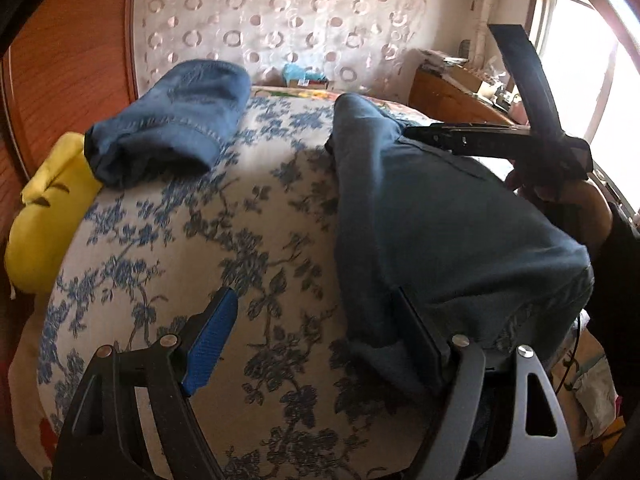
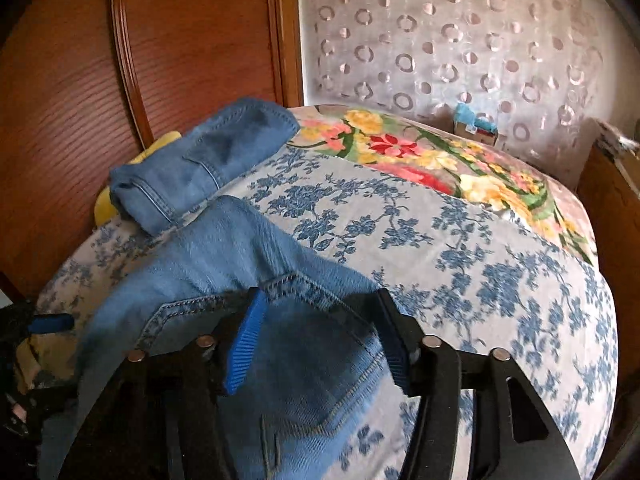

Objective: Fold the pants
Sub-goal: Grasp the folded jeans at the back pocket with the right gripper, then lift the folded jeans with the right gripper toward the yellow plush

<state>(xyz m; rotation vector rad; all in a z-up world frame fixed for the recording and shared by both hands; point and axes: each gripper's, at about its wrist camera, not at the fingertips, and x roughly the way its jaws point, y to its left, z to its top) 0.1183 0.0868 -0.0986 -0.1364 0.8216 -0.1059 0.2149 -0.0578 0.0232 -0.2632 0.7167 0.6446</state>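
Currently: both grippers spread, jeans on the bed

Left gripper point(image 1: 320, 344) jaws wide apart; blue-padded finger point(image 1: 210, 344) over bare bedspread, the other finger at the near edge of the jeans point(image 1: 440, 220); can't tell if it touches. Nothing pinched. Right gripper point(image 2: 320, 344) also spread wide, jaws straddling the denim pocket area without clamping it. Jeans lie bunched on the floral bed point(image 1: 180, 240), directly ahead of both grippers, stretching away from the right one toward its left. Farther out, beyond and left: second folded pair of jeans point(image 2: 200, 164) against a yellow cushion point(image 1: 44, 216) by the wooden headboard point(image 2: 80, 80). Right gripper's body visible in left view, just beyond the jeans.
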